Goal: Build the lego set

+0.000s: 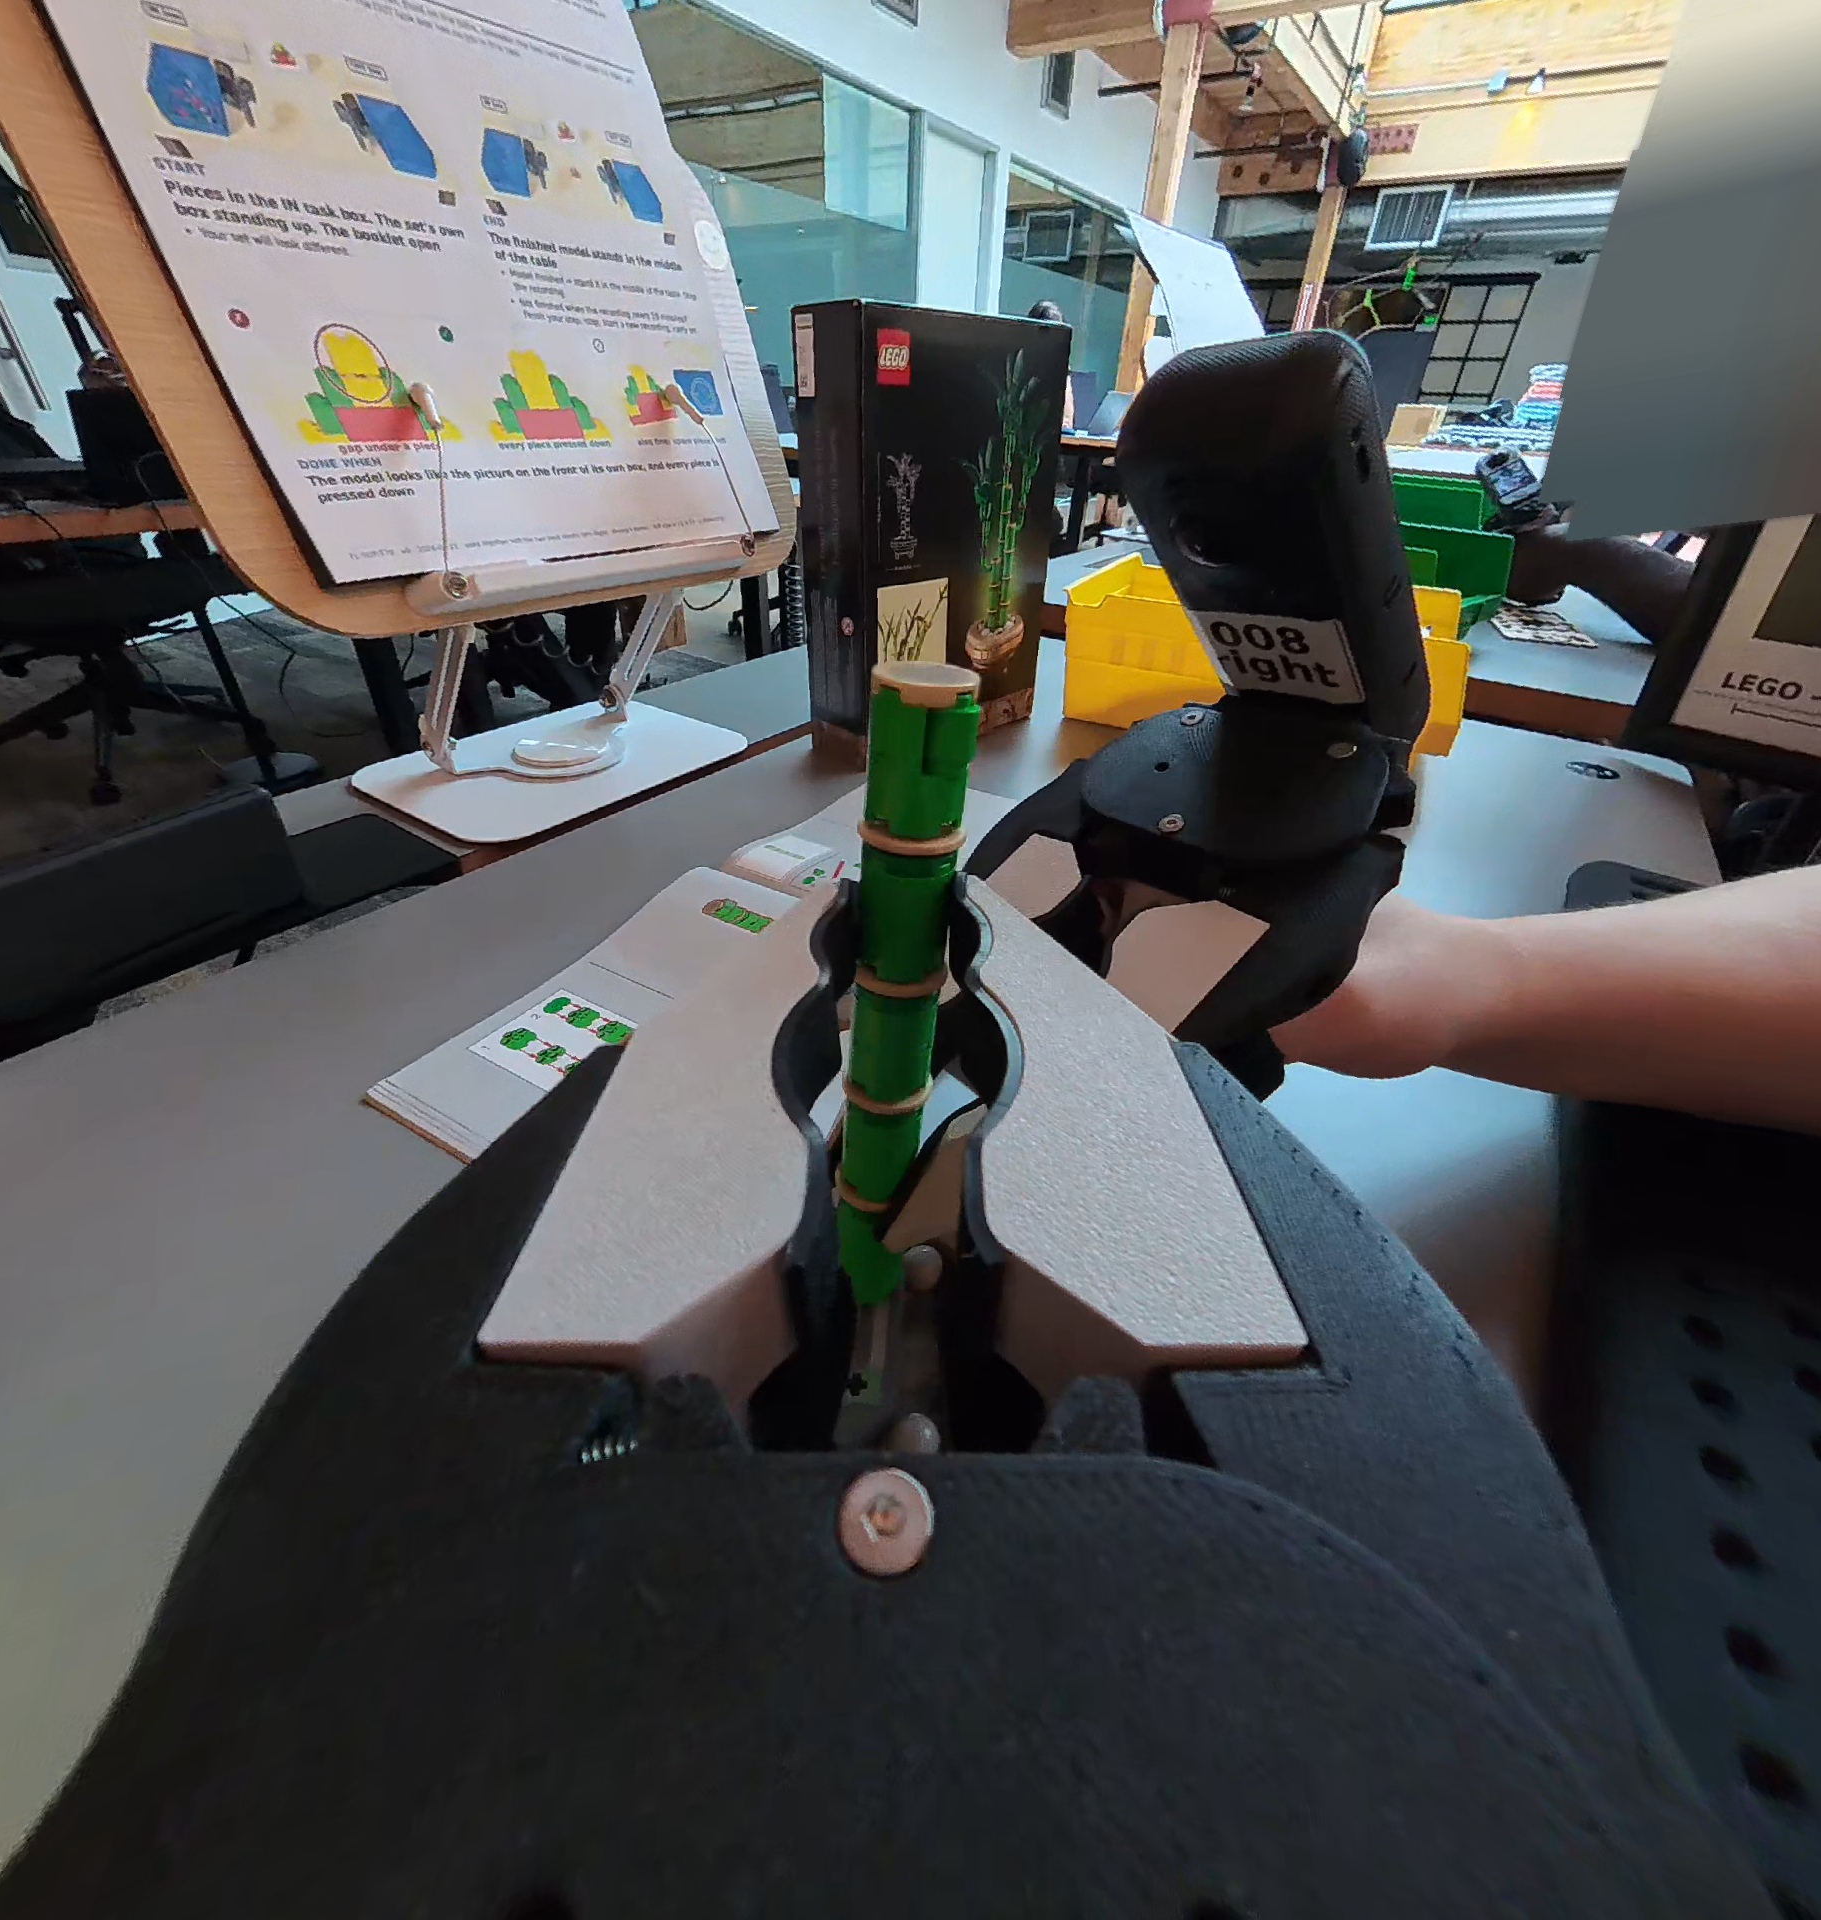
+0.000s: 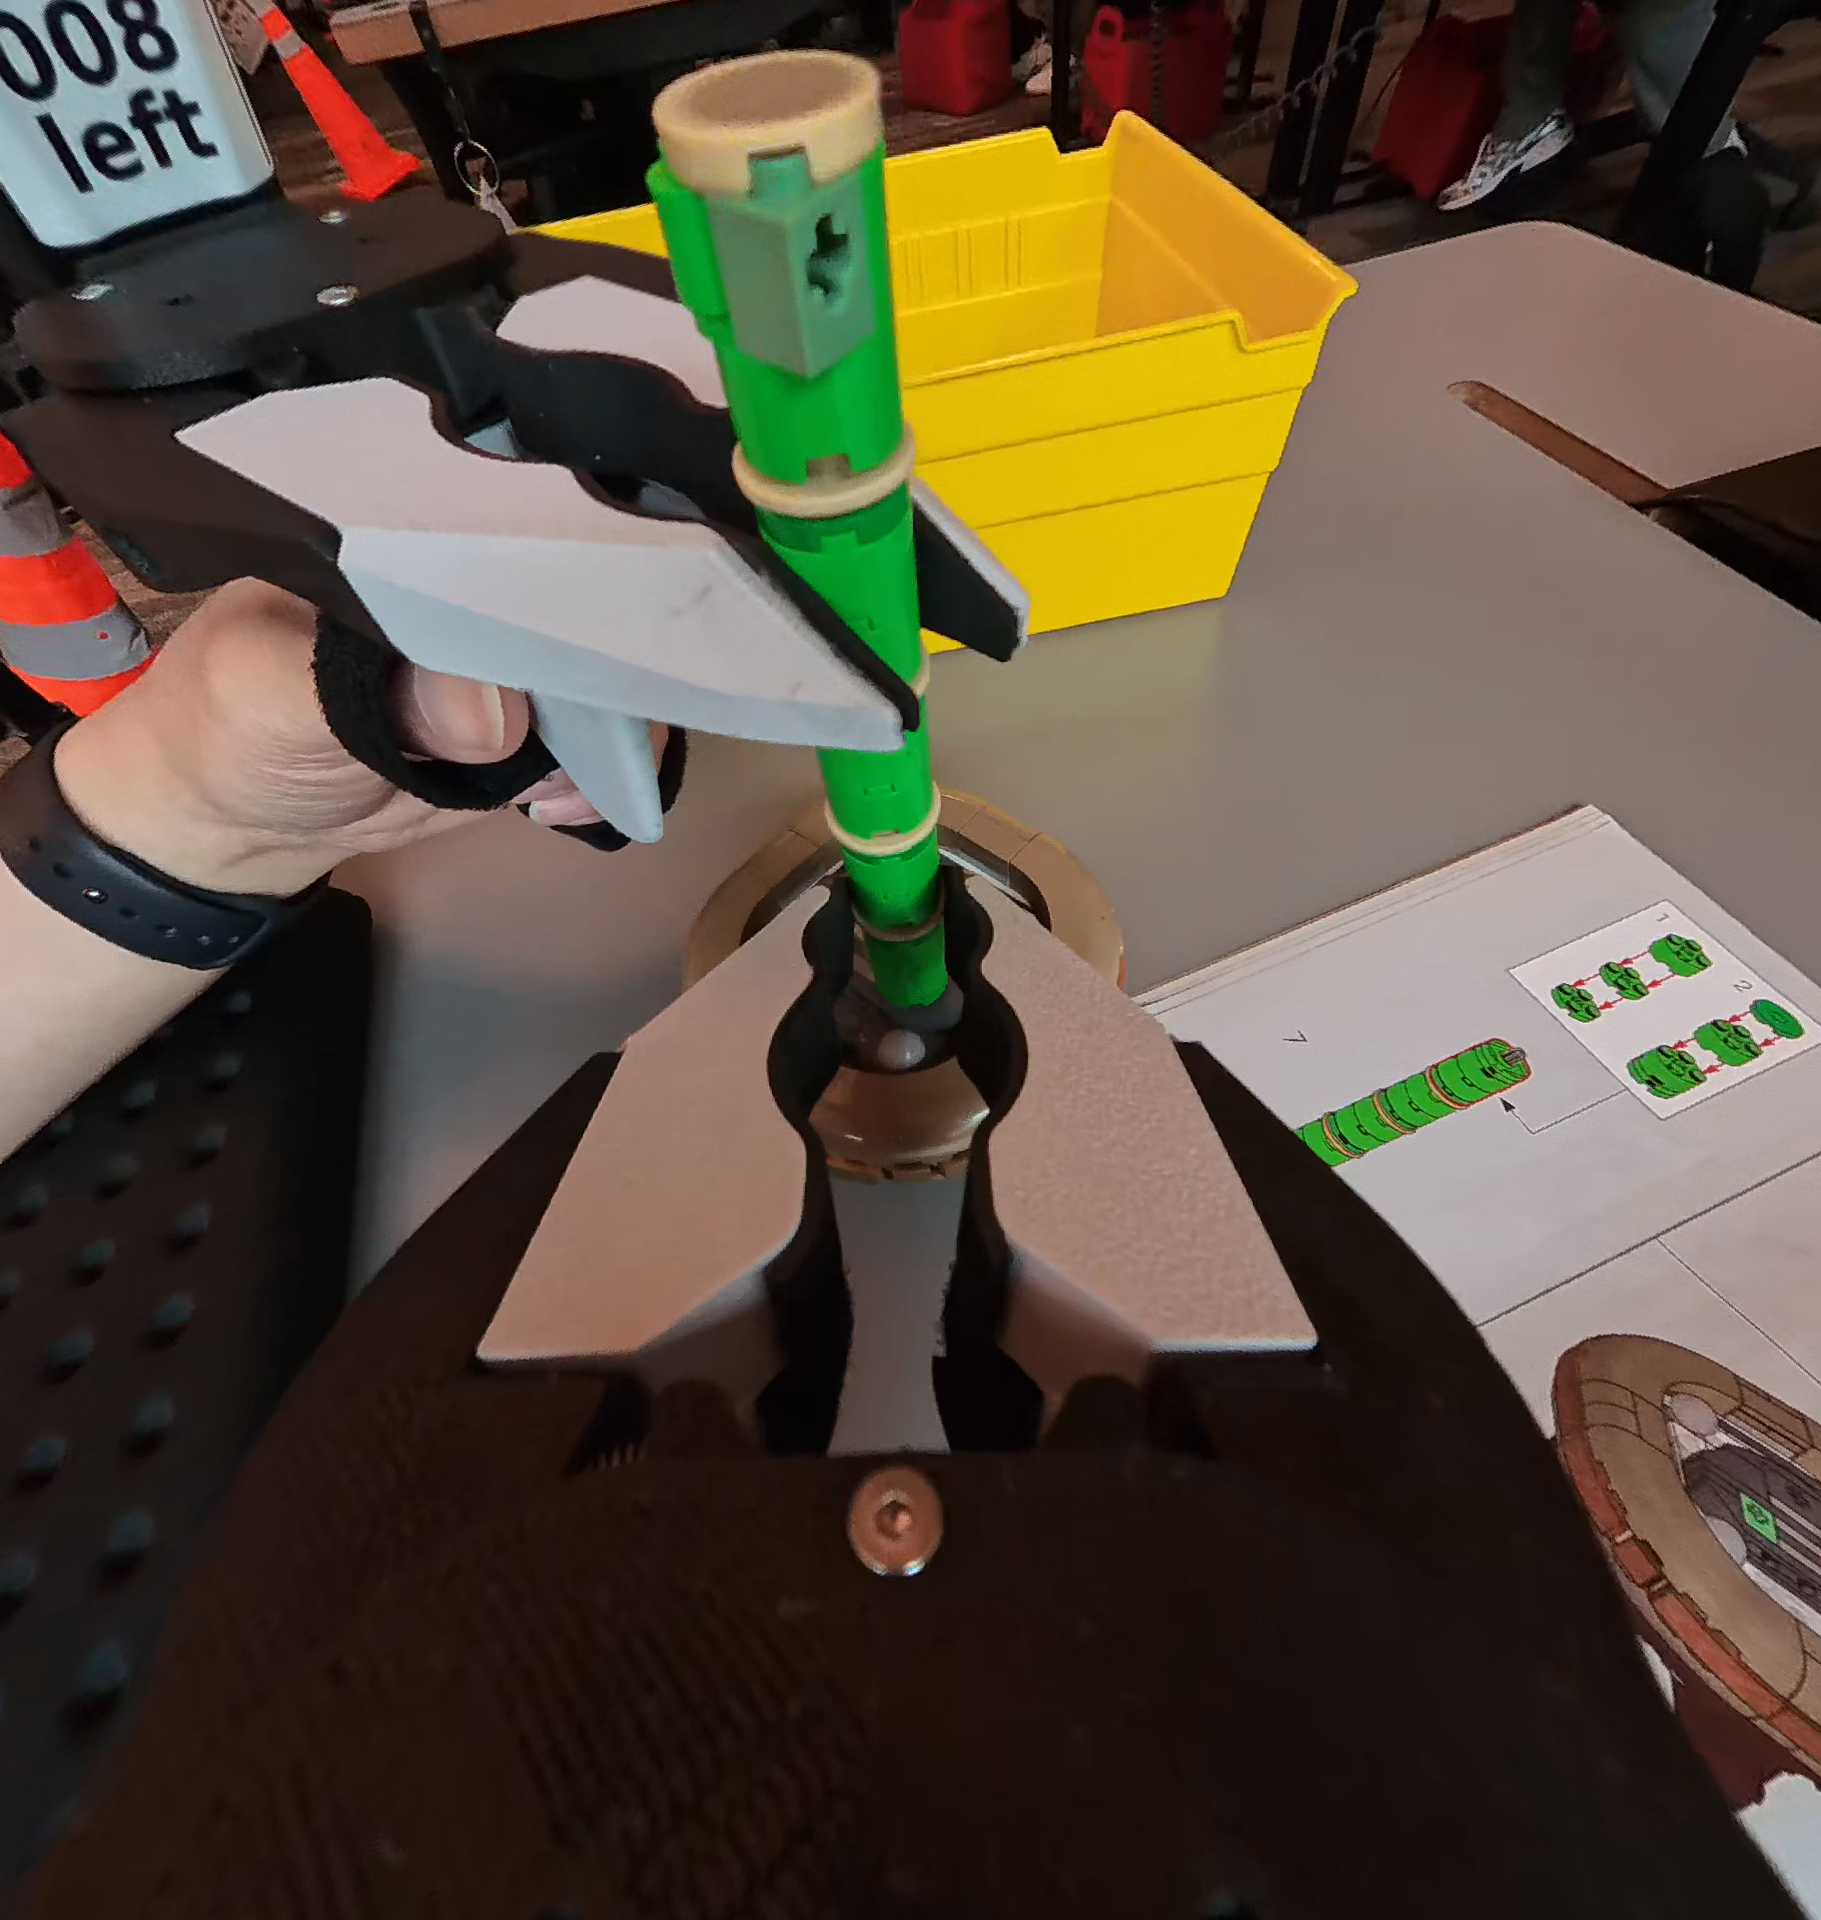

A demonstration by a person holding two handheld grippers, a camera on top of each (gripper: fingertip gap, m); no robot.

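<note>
The left gripper (image 2: 890, 623) clamps the green stalk (image 2: 864, 644) upright; at six o'clock below, the right gripper (image 2: 890, 935) pinches its foot, apparently guiding it into the tan pot (image 2: 1077, 914).

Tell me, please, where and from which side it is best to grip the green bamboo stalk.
Grip the green bamboo stalk on a smooth round segment at mid-height, between two tan rings, coming from the side. It stands nearly upright and slender, so fingers closing across it seat well, as the left gripper does now. Avoid the top, where a grey connector protrudes.
</note>
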